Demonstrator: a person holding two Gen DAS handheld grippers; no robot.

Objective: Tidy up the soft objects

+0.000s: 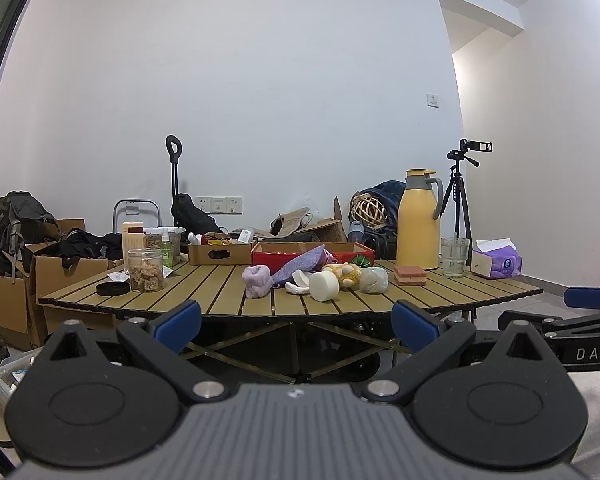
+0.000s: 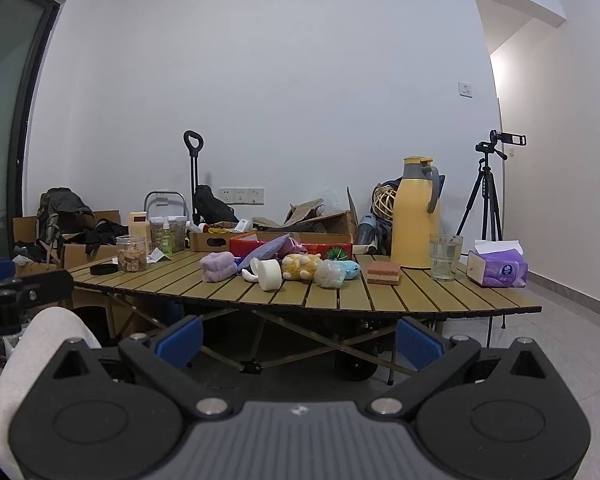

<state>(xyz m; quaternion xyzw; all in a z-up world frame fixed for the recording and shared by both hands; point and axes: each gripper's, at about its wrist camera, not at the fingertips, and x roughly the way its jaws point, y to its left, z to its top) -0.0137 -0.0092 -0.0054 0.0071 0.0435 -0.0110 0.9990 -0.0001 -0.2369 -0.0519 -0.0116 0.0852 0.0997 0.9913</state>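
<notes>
Slatted folding table [image 1: 220,292]: pile of plush toys and cloths [image 1: 320,276] lies far, straight ahead of left gripper [image 1: 296,320], slightly left of right gripper [image 2: 300,340]; both wide open, empty.

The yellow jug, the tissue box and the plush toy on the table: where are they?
Yellow jug [image 2: 414,216]: right wrist view, middle of its body.
Tissue box [image 2: 500,270]: right wrist view, purple front face.
Plush toy [image 1: 346,273]: left wrist view, its yellow body.
</notes>
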